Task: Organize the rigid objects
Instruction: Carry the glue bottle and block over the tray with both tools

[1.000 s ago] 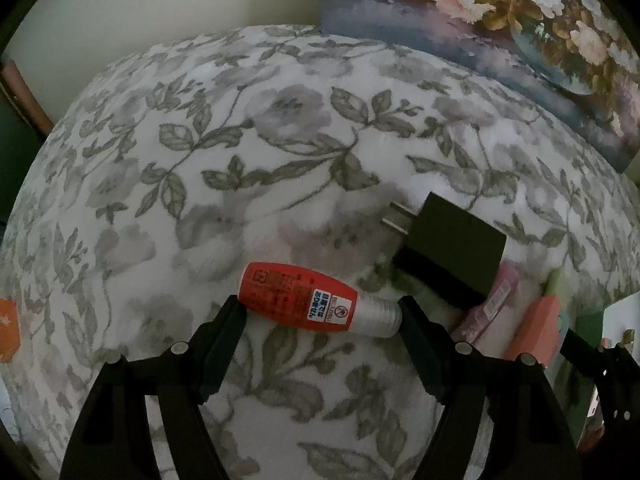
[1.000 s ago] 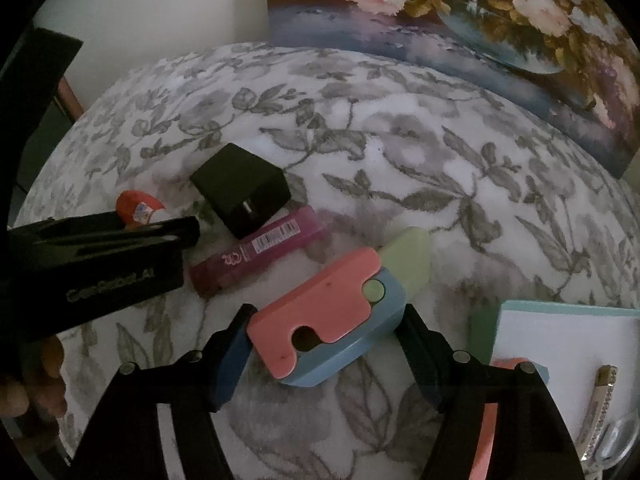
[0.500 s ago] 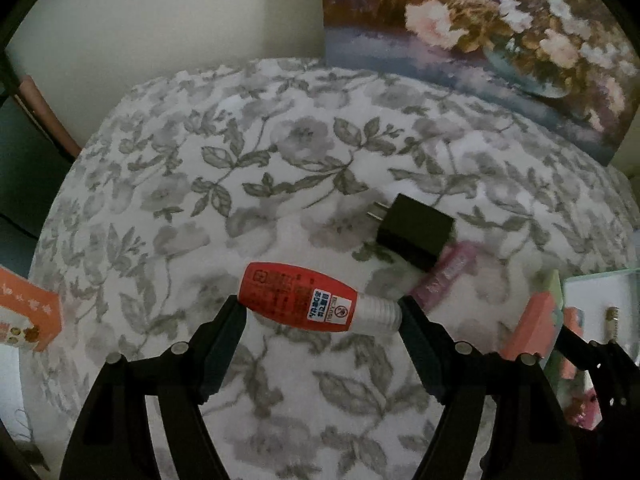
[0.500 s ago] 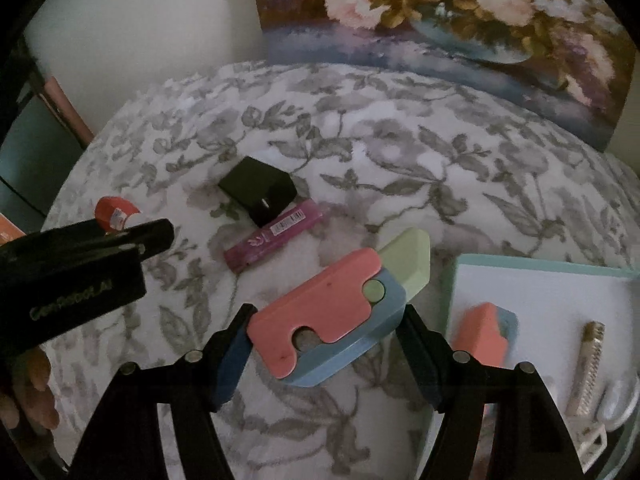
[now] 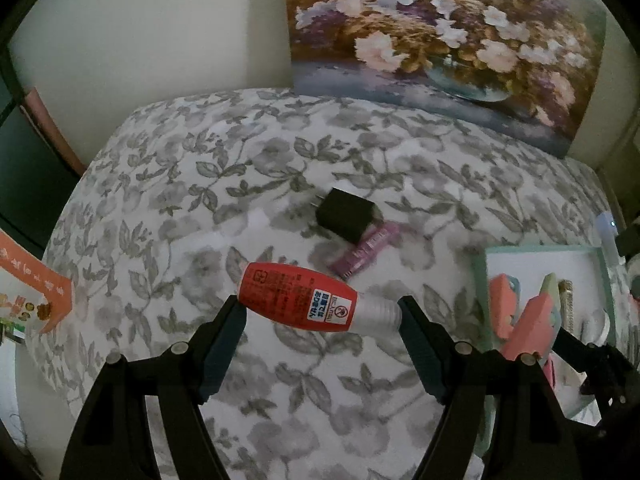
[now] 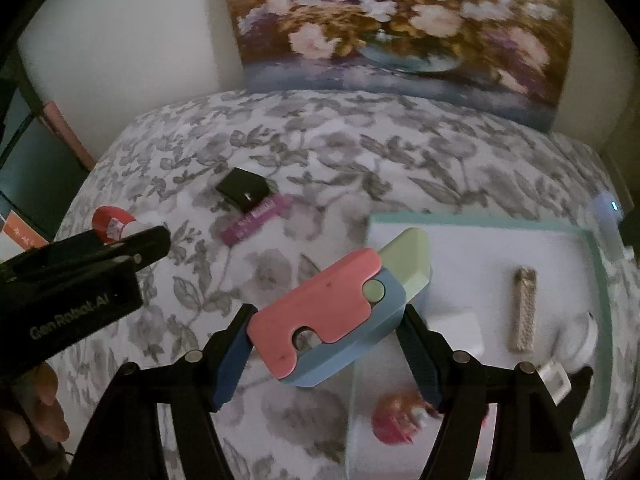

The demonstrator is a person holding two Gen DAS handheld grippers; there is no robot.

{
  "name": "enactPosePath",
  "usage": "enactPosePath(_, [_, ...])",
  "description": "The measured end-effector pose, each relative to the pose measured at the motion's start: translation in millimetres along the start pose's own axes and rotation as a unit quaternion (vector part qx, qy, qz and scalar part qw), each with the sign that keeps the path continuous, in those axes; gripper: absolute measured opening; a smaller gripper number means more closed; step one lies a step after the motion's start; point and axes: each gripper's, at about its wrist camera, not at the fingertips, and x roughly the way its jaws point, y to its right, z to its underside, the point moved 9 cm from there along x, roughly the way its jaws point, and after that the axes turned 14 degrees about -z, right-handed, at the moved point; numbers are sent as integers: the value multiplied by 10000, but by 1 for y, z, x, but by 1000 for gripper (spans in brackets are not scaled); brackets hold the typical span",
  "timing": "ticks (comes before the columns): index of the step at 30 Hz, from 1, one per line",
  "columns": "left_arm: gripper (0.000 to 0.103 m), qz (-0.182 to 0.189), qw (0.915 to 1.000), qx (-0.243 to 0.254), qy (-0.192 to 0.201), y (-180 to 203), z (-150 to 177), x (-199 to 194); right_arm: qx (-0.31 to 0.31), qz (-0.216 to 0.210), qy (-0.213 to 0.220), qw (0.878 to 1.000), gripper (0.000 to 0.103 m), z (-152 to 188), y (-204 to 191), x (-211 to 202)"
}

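Observation:
My left gripper (image 5: pixel 320 314) is shut on a red bottle (image 5: pixel 296 300) with a white cap, held crosswise above the floral cloth. In the right wrist view the same bottle (image 6: pixel 110 222) and the left gripper (image 6: pixel 132 240) show at the left. My right gripper (image 6: pixel 326 322) is shut on a pink, blue and pale green plastic toy (image 6: pixel 320 312), hanging over the left edge of a teal-rimmed white tray (image 6: pixel 480 220). A black charger (image 5: pixel 346 216) and a purple tube (image 5: pixel 366 250) lie on the cloth beyond both grippers.
The tray holds a beige woven stick (image 6: pixel 524 308), a white block (image 6: pixel 460 332), a red round thing (image 6: pixel 396 416) and small white items. A flower painting (image 5: pixel 440 40) leans on the back wall. An orange box (image 5: pixel 32 292) sits past the cloth's left edge.
Both grippers have risen with their objects, so the cloth looks farther away. The right gripper moved right, and more of the tray has come into view.

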Motion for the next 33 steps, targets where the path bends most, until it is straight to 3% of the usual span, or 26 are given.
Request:
enactPosePath(14, [78,283,9994,93,190,47,21,-44,932,225,272,9950,74,26,70,-49])
enactPosePath(23, [78,551,9944,830,364,115,34,-58,1540,451,415,9862,74,34,135,-67])
enactPosePath(26, [78,468,9921,1085,412,131,39,-57,1664,462,464,9839,74,35,149,-71])
enactPosePath(33, [78,676,9870,1416,347,167,49,-59,1862,608,459,9796,74,40,176,-76])
